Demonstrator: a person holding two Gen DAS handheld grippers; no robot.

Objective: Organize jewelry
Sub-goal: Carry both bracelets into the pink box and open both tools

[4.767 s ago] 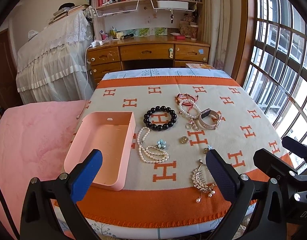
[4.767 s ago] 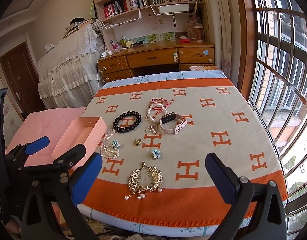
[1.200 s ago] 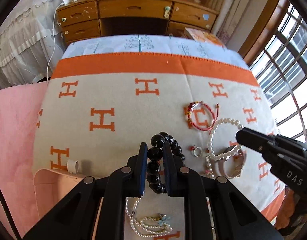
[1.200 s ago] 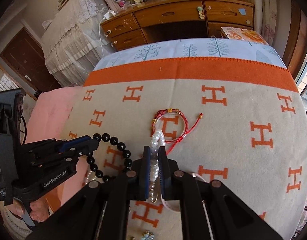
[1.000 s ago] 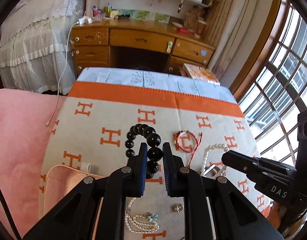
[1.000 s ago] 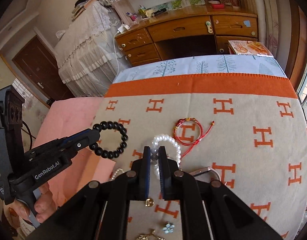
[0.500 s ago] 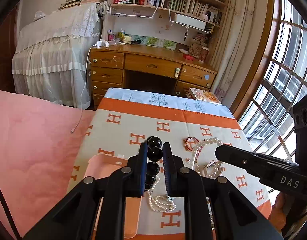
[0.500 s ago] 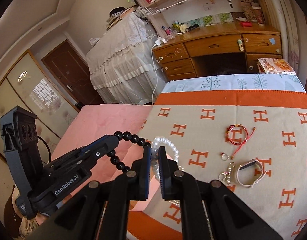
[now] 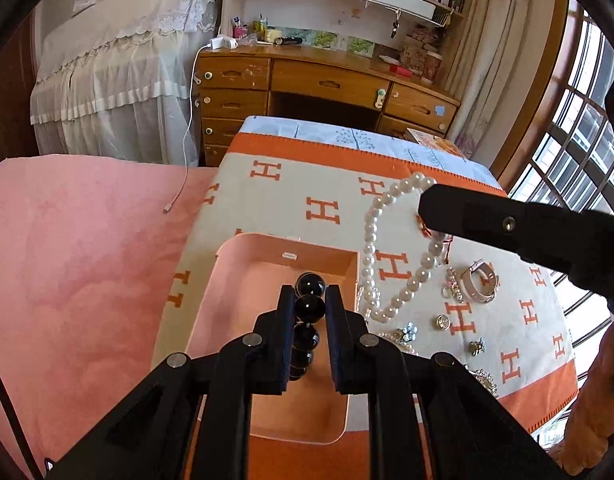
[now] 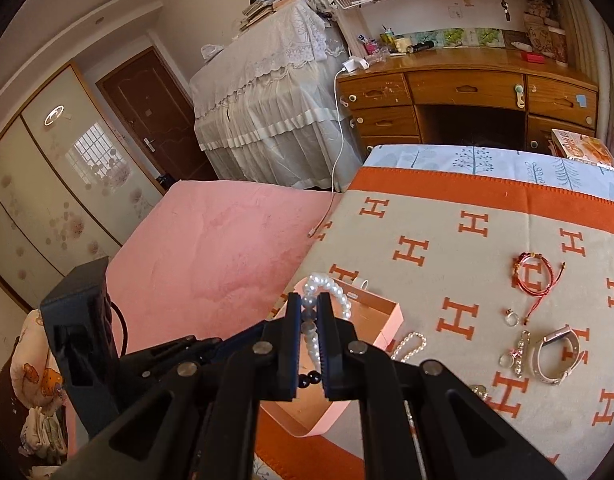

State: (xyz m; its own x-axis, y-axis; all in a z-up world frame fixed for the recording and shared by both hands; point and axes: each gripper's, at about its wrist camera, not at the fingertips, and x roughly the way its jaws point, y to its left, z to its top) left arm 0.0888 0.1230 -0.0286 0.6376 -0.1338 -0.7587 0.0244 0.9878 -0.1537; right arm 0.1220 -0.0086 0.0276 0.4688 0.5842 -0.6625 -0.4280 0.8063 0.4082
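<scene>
**Both bracelets now up over the box**

Compared with half a second back, the left tool (image 9: 310, 304) has been carried further over the pink box (image 9: 243, 280), so the black bead bracelet (image 9: 307, 328) clamped in it is now hung right above the box's inside instead of over its far edge. The right tool (image 10: 309, 316) has been brought in too, clenched on the pearl bracelet (image 10: 325, 292), which is held in the air just beside the box's right wall, a loop dangling below the jaws.

Counted on the counter (image 9: 291, 192): one box, one red cord bracelet (image 10: 533, 278), one watch (image 10: 557, 360), one pearl necklace (image 10: 409, 344) lying just beside the box, two small rings (image 10: 511, 318), one crystal strand (image 10: 521, 354). A few tiny brooch-like bits are seen nearer the front edge, too small to be sorted out properly.
</scene>
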